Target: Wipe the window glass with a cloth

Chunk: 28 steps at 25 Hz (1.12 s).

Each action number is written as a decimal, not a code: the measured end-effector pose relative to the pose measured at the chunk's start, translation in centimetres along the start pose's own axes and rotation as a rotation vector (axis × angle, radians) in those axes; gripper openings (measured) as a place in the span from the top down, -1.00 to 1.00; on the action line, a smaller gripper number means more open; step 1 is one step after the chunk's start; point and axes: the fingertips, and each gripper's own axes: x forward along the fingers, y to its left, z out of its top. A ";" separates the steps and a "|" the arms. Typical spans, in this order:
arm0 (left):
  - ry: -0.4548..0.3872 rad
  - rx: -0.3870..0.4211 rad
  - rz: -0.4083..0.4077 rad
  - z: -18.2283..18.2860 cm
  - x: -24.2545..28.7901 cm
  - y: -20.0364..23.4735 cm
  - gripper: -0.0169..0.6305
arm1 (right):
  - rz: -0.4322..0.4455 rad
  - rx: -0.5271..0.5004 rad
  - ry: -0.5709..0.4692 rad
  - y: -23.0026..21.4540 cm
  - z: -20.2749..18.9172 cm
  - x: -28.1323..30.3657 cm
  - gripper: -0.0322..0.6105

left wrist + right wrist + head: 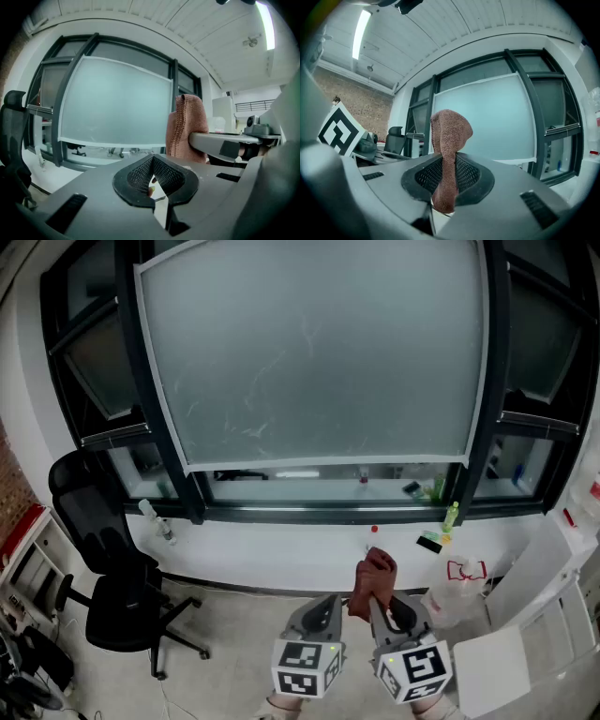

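A large frosted window pane [314, 348] in a dark frame fills the upper head view, with faint streaks on it. My right gripper [372, 596] is shut on a reddish-brown cloth [374, 577], which sticks up from its jaws. In the right gripper view the cloth [448, 150] rises between the closed pads, with the window pane [492, 122] behind. My left gripper [325, 613] hangs just left of it, shut with nothing in it. From the left gripper view the cloth [187, 126] shows to the right of the pane [117, 105].
A white sill [281, 545] runs below the window, carrying a spray bottle [159, 521] at left and a green bottle [451, 515] at right. A black office chair [108, 568] stands at left. White cabinets [525, 634] and a clear bag [459, 582] are at right.
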 end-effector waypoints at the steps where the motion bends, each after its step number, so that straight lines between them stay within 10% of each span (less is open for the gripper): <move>1: 0.002 0.010 -0.002 -0.1 -0.1 -0.2 0.93 | -0.005 0.001 -0.003 -0.1 0.1 0.1 0.75; 28: 0.012 0.007 0.067 1.0 -1.3 4.9 0.94 | 0.069 0.009 0.002 3.5 0.5 3.6 0.75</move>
